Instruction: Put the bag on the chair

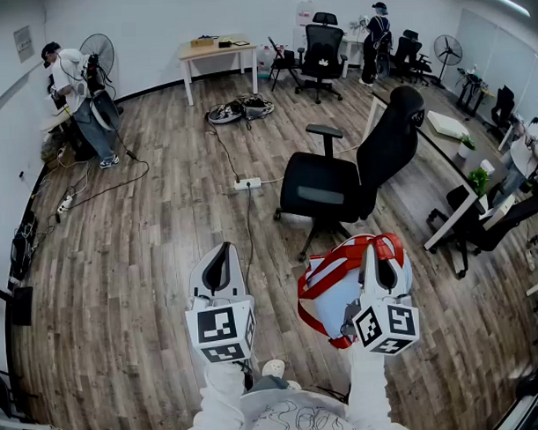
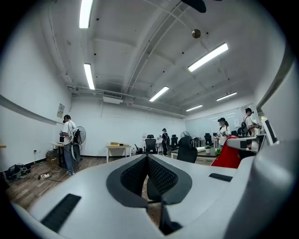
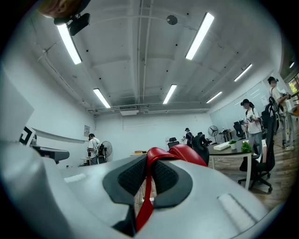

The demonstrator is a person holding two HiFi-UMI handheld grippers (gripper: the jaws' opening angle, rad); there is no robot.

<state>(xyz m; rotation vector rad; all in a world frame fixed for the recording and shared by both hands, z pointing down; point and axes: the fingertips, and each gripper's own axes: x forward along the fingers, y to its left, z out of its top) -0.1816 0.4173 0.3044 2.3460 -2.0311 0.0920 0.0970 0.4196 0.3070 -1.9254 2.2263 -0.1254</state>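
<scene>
Right gripper view: R gripper (image 3: pixel 148 175) pinches red strap (image 3: pixel 144 207) of bag (image 1: pixel 340 295) (chair (image 1: pixel 325 192) ahead).

The head camera sits high and looks steeply down at the wood floor (image 1: pixel 122 285). The left tool (image 1: pixel 219 255) and the right tool (image 1: pixel 382 250) are close under it, and the black chair (image 1: pixel 325 192) is just ahead. Each tool camera rides low on its own tool and looks along it, tipped up toward the ceiling (image 2: pixel 140 56). All three views share the far wall (image 1: pixel 156 20), the small desk (image 1: pixel 215 51) and a person (image 1: pixel 70 80) beside a fan (image 1: pixel 98 50).
</scene>
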